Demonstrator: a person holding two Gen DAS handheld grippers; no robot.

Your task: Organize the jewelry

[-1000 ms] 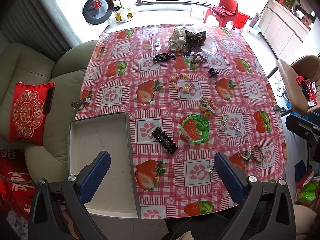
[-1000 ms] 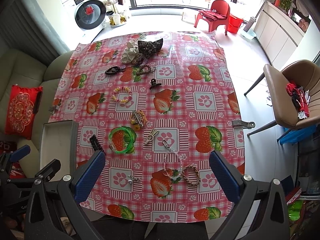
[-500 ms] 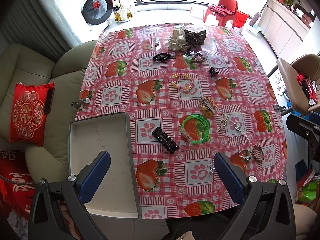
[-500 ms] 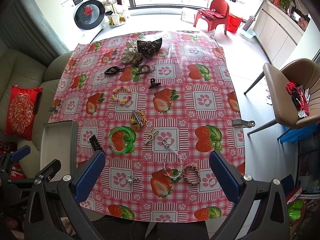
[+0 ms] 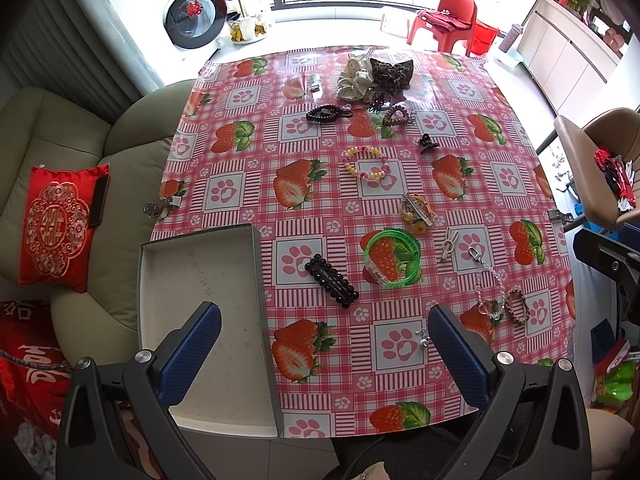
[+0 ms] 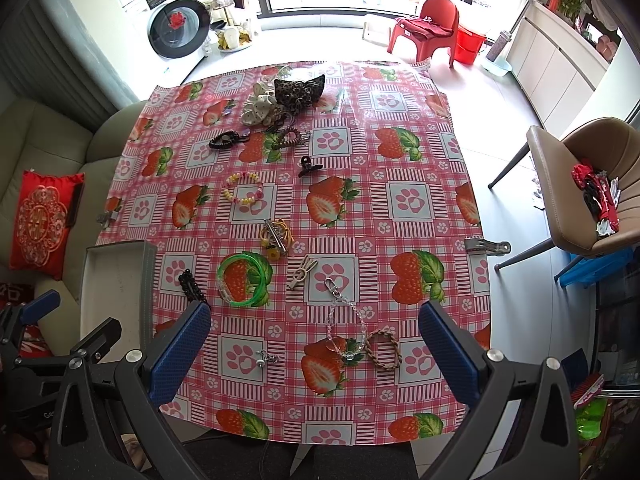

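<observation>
Lying scattered over the strawberry-print tablecloth (image 6: 400, 160) are the jewelry pieces. A green bangle (image 5: 394, 258) sits near the middle of the near half, with a black beaded hair clip (image 5: 331, 280) just to its left and a yellow hair tie with a metal clip (image 5: 416, 210) just beyond it. To the right lie a small beige clip (image 6: 301, 272), a clear beaded chain (image 6: 346, 326) and a braided brown bracelet (image 6: 385, 350) touching the chain's near end. Farther up the cloth rest a pastel bead bracelet (image 5: 366, 164), a small black claw clip (image 5: 428, 143), a dark coiled tie (image 5: 325, 113) and a heap of scrunchies (image 5: 374, 76) at the far edge.

A shallow grey tray (image 5: 160, 248) sits at the table's left near corner (nothing in it).

The left gripper (image 5: 320, 354) hangs above the near edge, fingers wide apart and holding nothing, one finger over the tray. The right gripper (image 6: 314, 350) hangs likewise spread and unladen above the chain and bracelet.
</observation>
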